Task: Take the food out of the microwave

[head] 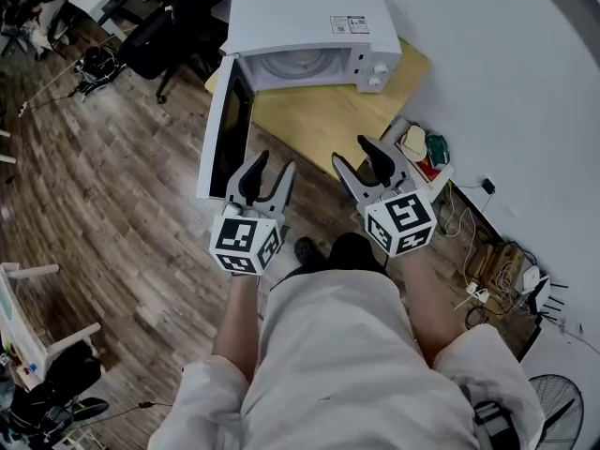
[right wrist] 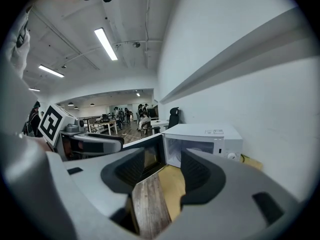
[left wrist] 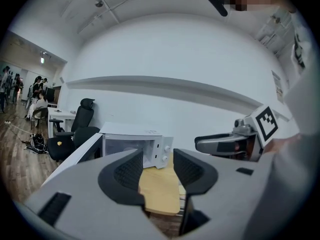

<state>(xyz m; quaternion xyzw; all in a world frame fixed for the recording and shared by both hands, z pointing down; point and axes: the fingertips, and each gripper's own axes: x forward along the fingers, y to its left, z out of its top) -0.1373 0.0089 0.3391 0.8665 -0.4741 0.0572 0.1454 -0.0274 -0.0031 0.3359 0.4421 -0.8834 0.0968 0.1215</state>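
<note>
A white microwave (head: 309, 26) stands on a low wooden table (head: 323, 120), and its door (head: 230, 134) is swung wide open to the left. Inside the cavity (head: 300, 64) I see only a pale round plate; I cannot make out any food. My left gripper (head: 275, 165) is open and empty, in the air near the door's lower edge. My right gripper (head: 353, 151) is also open and empty, at the table's near edge. In the left gripper view the microwave (left wrist: 132, 146) lies ahead between the jaws. The right gripper view shows the microwave (right wrist: 202, 139) and its door (right wrist: 147, 156) ahead.
A small shelf with colourful items (head: 422, 153) stands right of the table, against the white wall. Cables and a power strip (head: 497, 261) lie on the floor at the right, with a fan (head: 558, 411) at the lower right. A black office chair (head: 155, 40) is beyond the door.
</note>
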